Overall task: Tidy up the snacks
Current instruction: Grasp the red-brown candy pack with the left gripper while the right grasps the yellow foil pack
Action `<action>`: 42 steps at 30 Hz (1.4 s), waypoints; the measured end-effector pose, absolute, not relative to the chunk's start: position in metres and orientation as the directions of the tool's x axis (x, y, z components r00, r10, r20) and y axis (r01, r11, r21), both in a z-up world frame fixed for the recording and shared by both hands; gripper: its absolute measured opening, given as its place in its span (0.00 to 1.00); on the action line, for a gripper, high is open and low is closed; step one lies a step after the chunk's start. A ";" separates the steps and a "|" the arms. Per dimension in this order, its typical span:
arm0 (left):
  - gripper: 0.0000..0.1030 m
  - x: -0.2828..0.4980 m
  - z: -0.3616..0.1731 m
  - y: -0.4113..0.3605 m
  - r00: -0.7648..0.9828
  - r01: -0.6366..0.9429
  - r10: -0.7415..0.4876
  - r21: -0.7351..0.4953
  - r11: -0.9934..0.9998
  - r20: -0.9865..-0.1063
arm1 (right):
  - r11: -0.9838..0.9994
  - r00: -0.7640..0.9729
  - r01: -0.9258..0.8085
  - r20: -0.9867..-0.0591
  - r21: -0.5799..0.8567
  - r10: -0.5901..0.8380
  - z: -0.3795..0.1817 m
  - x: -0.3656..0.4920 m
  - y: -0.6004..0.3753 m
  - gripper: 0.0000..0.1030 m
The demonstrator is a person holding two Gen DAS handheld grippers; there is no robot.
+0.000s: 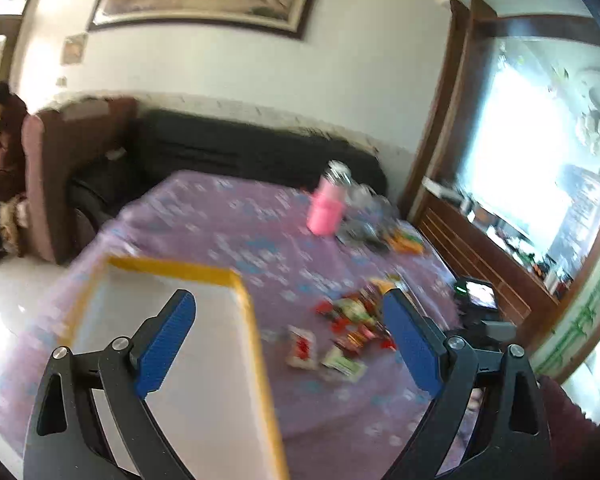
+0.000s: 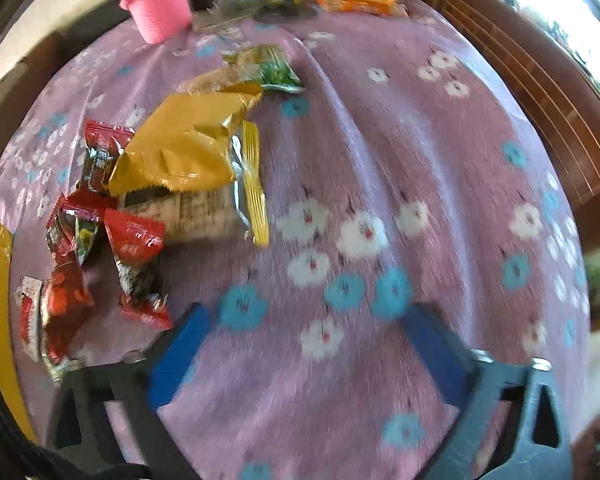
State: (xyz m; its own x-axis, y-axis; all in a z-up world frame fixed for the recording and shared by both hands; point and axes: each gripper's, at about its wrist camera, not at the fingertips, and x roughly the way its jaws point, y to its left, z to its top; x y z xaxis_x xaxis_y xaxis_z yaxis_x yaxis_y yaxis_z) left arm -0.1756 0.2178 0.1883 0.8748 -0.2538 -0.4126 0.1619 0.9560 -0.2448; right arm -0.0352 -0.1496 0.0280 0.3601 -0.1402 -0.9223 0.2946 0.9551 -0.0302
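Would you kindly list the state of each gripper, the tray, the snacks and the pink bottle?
left gripper: open, holding nothing.
right gripper: open, holding nothing.
tray: flat on the table, nothing visible in it.
snack packets: piled loose on the tablecloth, outside the tray.
pink bottle: upright.

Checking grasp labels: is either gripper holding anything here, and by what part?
Nothing is held. The left gripper and right gripper are both open and empty.
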 end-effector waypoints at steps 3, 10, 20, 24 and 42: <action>0.92 -0.185 0.222 0.244 0.908 0.154 -0.222 -0.210 0.966 -0.356 | 0.949 0.501 0.316 -0.849 -0.001 -0.168 0.079 -0.068 -0.147 0.59; 0.95 -0.203 0.306 0.265 0.968 0.112 -0.141 -0.142 0.983 -0.210 | 0.949 0.753 0.315 -0.614 0.021 -0.237 0.225 -0.151 -0.165 0.67; 1.00 -0.184 0.276 0.210 0.947 0.152 -0.209 -0.232 0.961 -0.245 | 0.981 0.894 0.132 -0.445 0.141 -0.056 0.246 -0.135 -0.183 0.96; 1.00 -0.144 0.222 0.177 0.880 0.151 -0.253 -0.268 0.951 -0.402 | 0.946 0.774 0.046 -0.610 0.321 0.169 0.155 -0.086 -0.181 0.56; 0.83 -0.091 0.119 0.115 0.654 0.174 -0.270 -0.207 0.963 -0.707 | 0.972 0.562 0.111 -0.819 0.208 0.111 0.040 0.047 -0.145 0.57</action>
